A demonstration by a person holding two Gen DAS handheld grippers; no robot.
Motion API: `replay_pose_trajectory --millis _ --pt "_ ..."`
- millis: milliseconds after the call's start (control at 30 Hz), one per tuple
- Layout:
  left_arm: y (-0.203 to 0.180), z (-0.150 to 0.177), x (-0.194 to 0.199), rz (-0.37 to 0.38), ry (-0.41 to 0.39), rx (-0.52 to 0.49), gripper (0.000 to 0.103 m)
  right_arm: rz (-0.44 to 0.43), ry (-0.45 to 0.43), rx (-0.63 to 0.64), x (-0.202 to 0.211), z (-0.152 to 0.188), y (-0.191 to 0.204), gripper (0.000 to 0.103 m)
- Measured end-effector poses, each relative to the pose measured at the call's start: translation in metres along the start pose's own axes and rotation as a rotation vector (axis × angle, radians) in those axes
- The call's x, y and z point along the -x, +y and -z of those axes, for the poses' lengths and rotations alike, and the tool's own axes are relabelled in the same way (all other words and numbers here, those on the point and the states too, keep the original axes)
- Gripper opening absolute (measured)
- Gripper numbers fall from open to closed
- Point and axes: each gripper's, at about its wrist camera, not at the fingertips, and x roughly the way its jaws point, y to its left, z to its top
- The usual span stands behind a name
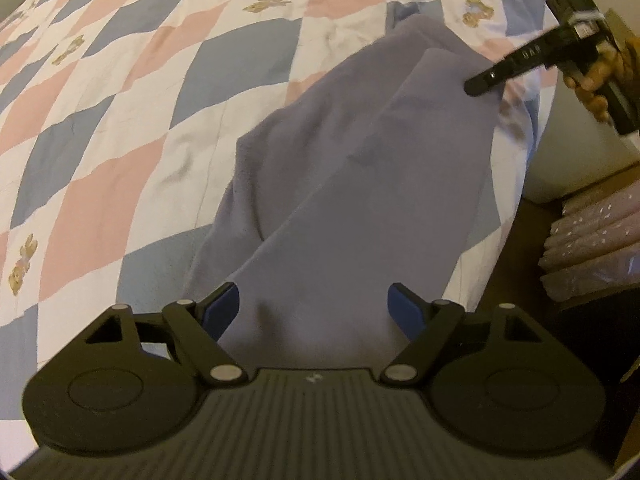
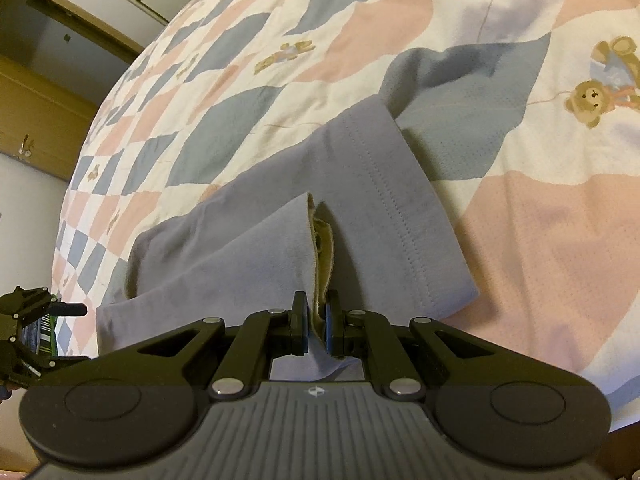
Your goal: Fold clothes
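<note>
A grey-lilac garment (image 1: 360,184) lies stretched across a quilt (image 1: 100,128) patterned with pink, blue and white diamonds and small teddy bears. My left gripper (image 1: 314,308) hovers over the near end of the garment, its blue-padded fingers (image 1: 222,308) spread wide with cloth between them but not pinched. My right gripper (image 2: 316,322) is clamped tight on a folded edge of the garment, where a pale fleecy lining (image 2: 322,248) shows. Just beyond lies a stitched hem (image 2: 400,208), possibly a sleeve or leg end. A hand (image 1: 600,80) holds the right gripper's handle.
</note>
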Motion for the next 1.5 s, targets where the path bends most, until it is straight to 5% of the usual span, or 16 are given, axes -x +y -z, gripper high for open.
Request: replay_pose_trajectory --millis 200,467,600,1500 --pt "-0.003 0.009 0.0 -0.052 0.003 0.009 0.079 0.007 0.009 0.015 0.001 -0.002 0.001 0.007" --pt "0.013 0.015 -0.01 -0.262 0.057 0.163 0.079 0.014 0.014 0.028 0.002 -0.002 0.002 0.007" --pt "0.015 0.016 -0.008 -0.302 0.065 0.203 0.081 0.019 0.01 0.038 0.004 -0.005 0.001 0.007" --pt "-0.004 0.001 -0.019 -0.258 0.069 0.248 0.082 0.054 -0.025 0.077 0.024 -0.046 -0.034 0.008"
